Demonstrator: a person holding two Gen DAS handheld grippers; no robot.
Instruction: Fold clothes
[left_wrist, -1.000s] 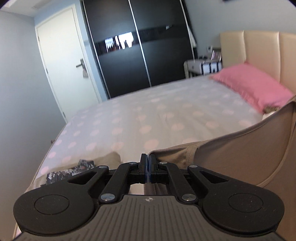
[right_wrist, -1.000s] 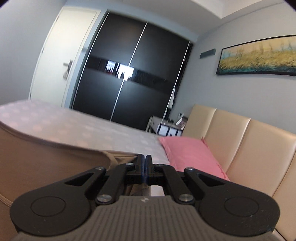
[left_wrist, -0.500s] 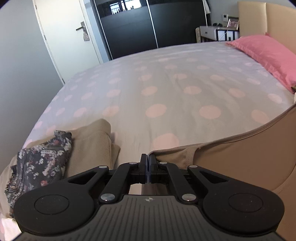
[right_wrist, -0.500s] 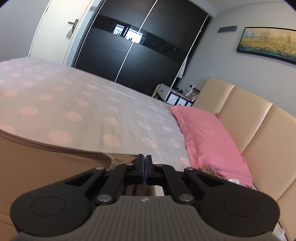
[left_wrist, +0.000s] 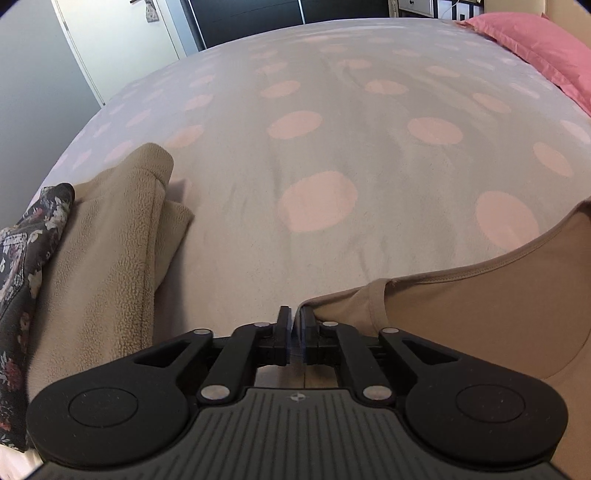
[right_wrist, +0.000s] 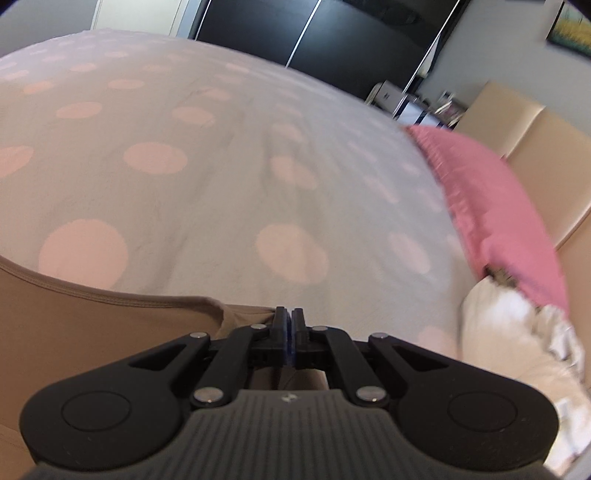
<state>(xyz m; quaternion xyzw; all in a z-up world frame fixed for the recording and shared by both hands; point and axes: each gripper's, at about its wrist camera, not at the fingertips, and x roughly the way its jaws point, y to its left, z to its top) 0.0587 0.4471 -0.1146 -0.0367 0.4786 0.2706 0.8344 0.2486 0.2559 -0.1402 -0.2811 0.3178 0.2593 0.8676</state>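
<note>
A thin tan garment (left_wrist: 480, 310) is stretched between both grippers just above the bed. In the left wrist view my left gripper (left_wrist: 294, 314) is shut on its left corner, and the cloth spreads away to the right. In the right wrist view my right gripper (right_wrist: 289, 315) is shut on the garment's (right_wrist: 92, 314) opposite corner, the cloth running off to the left. A stitched hem edge curves between the two held corners. The part hanging below the grippers is hidden.
A grey bedspread with pink dots (left_wrist: 332, 147) fills the middle. A folded beige fleece (left_wrist: 107, 240) and a dark floral garment (left_wrist: 22, 251) lie at the left. A pink pillow (right_wrist: 498, 206), white crumpled cloth (right_wrist: 517, 332) and the cream headboard (right_wrist: 535, 129) sit at the right.
Both grippers have tilted down and dropped toward the bed, carrying the tan garment lower. The wardrobe and walls have slid out of view and the bedspread now fills both views.
</note>
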